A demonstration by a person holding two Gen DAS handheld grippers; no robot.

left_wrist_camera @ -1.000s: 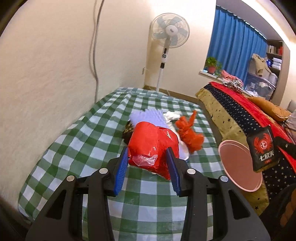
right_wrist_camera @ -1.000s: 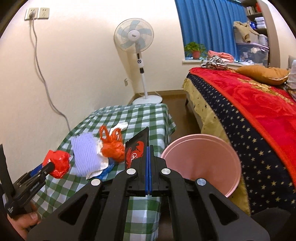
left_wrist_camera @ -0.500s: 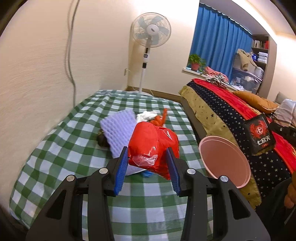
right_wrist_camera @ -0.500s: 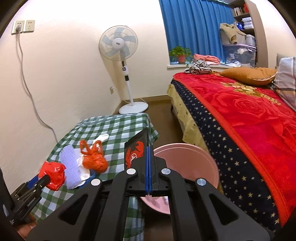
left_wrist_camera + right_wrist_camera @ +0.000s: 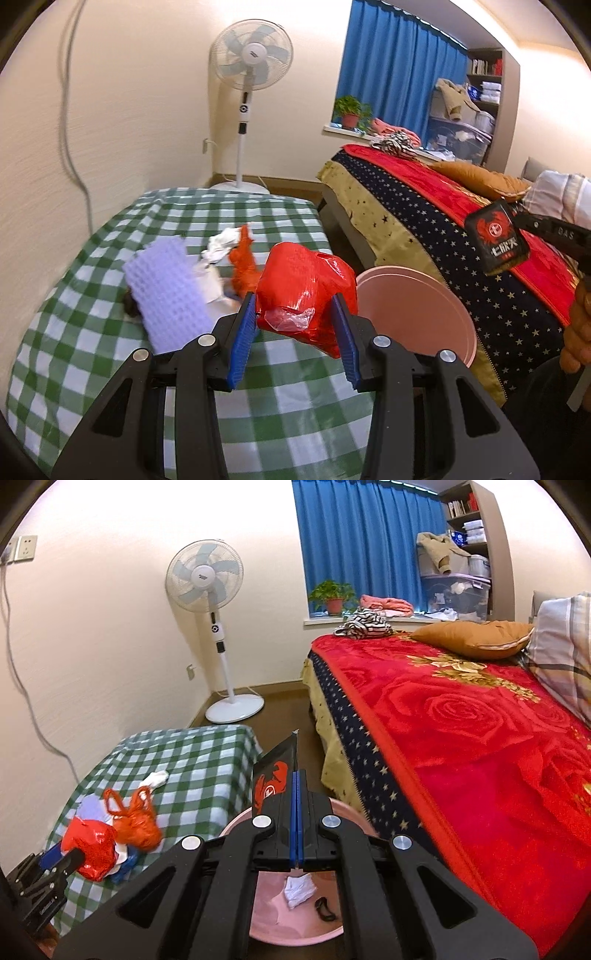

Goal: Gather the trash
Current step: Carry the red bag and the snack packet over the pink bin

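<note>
Your left gripper (image 5: 295, 325) is pinching the red bag (image 5: 304, 291) at frame centre; your right gripper (image 5: 297, 805) is clamping the black packet (image 5: 275, 775) above the pink bin (image 5: 295, 923). Releasing off-centre is risking a miss.

- A crumpled red plastic bag (image 5: 304, 291) is pinched between two blue pads, held above the checked tablecloth, beside the basin's rim.
- A flat black packet (image 5: 496, 238) with a red emblem and white characters is held upright over the pink basin (image 5: 443, 314).
- The basin holds a white crumpled tissue (image 5: 298, 886) and a small dark scrap.
- An orange plastic bag (image 5: 136, 825), a lilac waffle cloth (image 5: 166, 295) and white tissue (image 5: 221, 245) lie bunched together on the cloth.
</note>
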